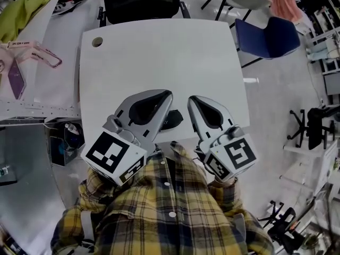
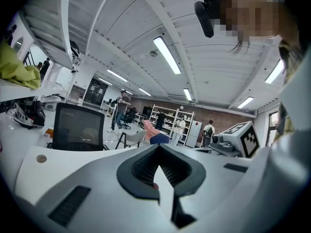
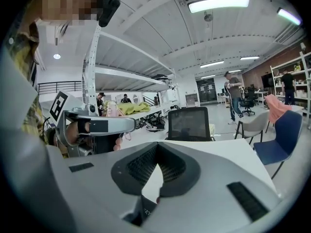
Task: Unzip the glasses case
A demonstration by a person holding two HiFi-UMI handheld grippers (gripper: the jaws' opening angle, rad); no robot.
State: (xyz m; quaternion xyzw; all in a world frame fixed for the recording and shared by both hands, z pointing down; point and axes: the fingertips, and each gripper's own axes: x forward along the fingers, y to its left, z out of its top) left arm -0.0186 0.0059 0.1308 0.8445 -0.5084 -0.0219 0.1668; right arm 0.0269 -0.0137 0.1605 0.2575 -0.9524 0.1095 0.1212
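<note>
at the front edge of the white table (image 1: pixel 159 57), the left gripper (image 1: pixel 169 93) is pressing its jaws together, the right gripper (image 1: pixel 191 99) is closing tip to tip, and the dark glasses case (image 1: pixel 174 120) is sitting low between them, partly hidden.

Bright ceiling lights (image 2: pixel 166 55), fisheye-warped edges, dark corners

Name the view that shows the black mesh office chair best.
The left gripper view: the black mesh office chair faces the camera, backrest whole above the white table. The right gripper view shows it slightly smaller; the head view, from above and cropped.
</note>
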